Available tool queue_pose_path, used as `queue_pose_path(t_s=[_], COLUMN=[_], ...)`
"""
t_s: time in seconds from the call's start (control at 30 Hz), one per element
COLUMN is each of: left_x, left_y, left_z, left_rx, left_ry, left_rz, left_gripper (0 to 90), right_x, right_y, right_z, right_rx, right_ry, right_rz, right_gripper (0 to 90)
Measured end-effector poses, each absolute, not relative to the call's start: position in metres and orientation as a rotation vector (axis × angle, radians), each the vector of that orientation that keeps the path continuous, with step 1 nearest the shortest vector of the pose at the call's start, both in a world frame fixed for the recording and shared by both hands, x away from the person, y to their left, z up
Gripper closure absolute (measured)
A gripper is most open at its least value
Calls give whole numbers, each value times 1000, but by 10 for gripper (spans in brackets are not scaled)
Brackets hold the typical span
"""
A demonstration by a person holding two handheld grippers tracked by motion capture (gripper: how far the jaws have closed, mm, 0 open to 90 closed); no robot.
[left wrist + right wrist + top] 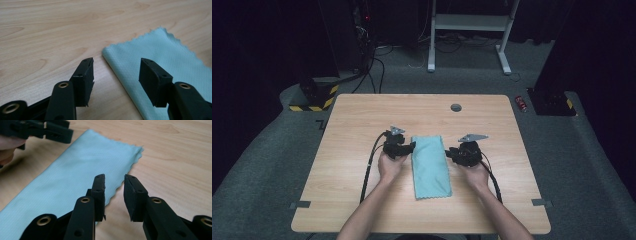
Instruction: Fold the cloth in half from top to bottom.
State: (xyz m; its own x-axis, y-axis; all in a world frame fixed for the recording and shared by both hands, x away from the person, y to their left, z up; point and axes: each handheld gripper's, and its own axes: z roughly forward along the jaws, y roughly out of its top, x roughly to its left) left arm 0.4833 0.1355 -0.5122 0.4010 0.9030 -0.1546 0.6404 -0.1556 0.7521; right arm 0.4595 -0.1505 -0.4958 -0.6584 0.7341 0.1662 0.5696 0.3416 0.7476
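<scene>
Two grippers are held low over a wooden table, one at each long side of a folded light-blue microfibre cloth that lies flat near the table's middle, its scalloped edges facing the right side and the person. The left gripper is seen with its jaws spread wide, astride the cloth's smooth folded edge near a far corner and gripping nothing. The right gripper is seen with its jaws only narrowly parted, just beside the scalloped edge, also empty. Several risks can be judged from here: only the top layer may be pinched, so the fold opens unevenly; the thin fabric may be pushed and bunched instead of caught; and the narrow right gap may slide past the edge altogether.
</scene>
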Motion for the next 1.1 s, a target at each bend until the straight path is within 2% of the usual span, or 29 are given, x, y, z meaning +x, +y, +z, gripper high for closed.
queue_pose_path(t_s=[0.07, 0.17, 0.27, 0.6, 0.9, 1.1], left_x=[490, 496, 504, 510, 515, 514], left_y=[136, 138, 136, 138, 127, 121], left_z=[-514, -514, -513, -518, -516, -517], left_rx=[1925, 1879, 1917, 1866, 1934, 1965], left_ry=[1343, 1362, 1360, 1388, 1354, 1335], left_rz=[424, 420, 431, 409, 380, 413], left_gripper=[442, 450, 443, 467, 486, 579], right_x=[473, 487, 500, 539, 547, 546], right_y=[-148, -143, -138, -117, -104, -100], right_z=[-497, -498, -499, -496, -512, -513], right_rx=[1221, 1259, 1284, 1395, 1413, 1360], right_ry=[2399, 2387, 2378, 2353, 2349, 2348], right_rz=[1206, 1183, 1160, 1094, 1011, 981], right_gripper=[702, 696, 694, 669, 667, 739])
